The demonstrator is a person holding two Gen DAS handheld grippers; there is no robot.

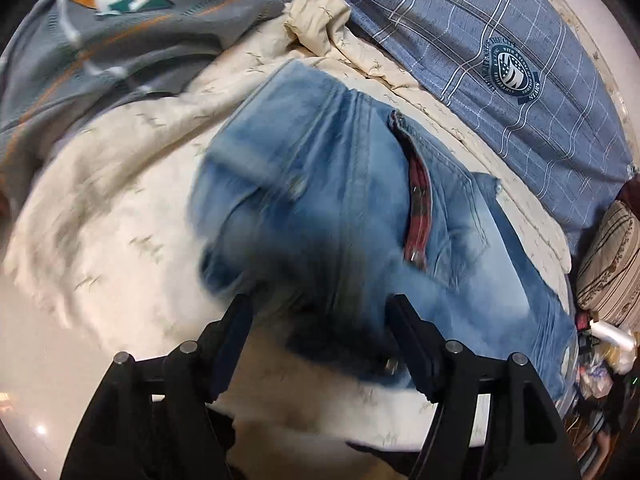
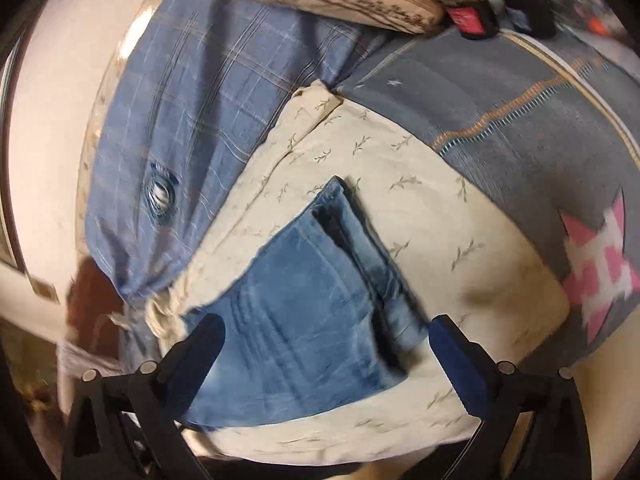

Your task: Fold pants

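on a cream sheet (image 1: 120, 184) printed with small sprigs, a grey blanket (image 1: 120, 40) lies at the left, the folded jeans (image 1: 340, 208) in the middle, a blue checked pillow (image 1: 500, 60) at the right, a striped cushion (image 1: 612, 256) beyond. the left gripper (image 1: 320, 316) and right gripper (image 2: 324, 332) both hang above the jeans, jaws spread, gripping nothing.

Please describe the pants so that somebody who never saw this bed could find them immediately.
Look at the cream sheet with small leaf sprigs that covers the middle of the bed, between a blue checked cloth and a grey blanket. The pants lie folded on it. They alone are faded blue denim, with a red checked lining showing.
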